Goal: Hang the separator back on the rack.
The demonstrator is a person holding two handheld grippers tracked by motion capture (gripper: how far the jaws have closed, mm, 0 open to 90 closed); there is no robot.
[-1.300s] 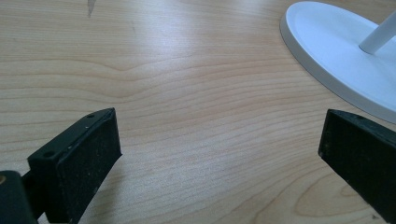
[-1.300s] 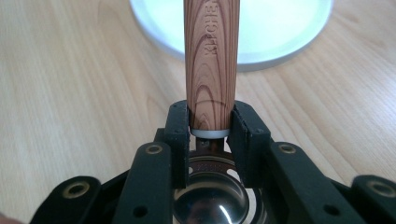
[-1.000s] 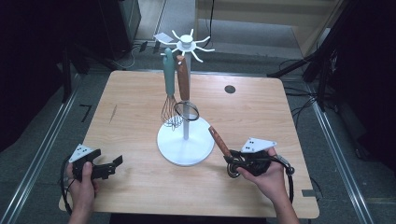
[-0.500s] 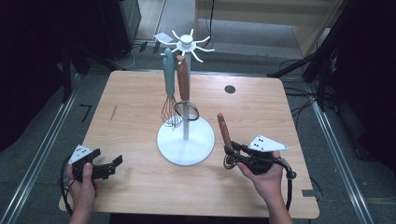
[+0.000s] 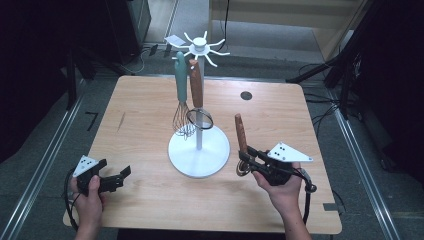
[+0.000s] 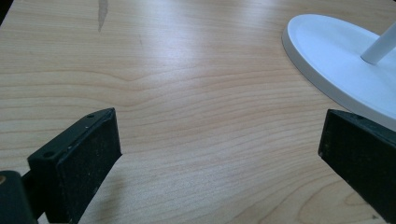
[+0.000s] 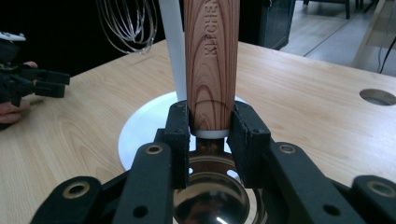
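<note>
Right gripper clamped on wood-handled utensil – handle upright, just beside white rack base, whisk and strainer hanging on rack, left gripper jaws wide, empty – over bare table

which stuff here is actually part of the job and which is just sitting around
In the job:
- wooden-handled utensil, clamped upright in the right gripper
- white utensil stand, with free hooks on top

Just there:
- teal-handled whisk, already hanging on the stand
- wooden-handled strainer, already hanging
- left gripper, open over bare table
- round hole in the tabletop
</note>
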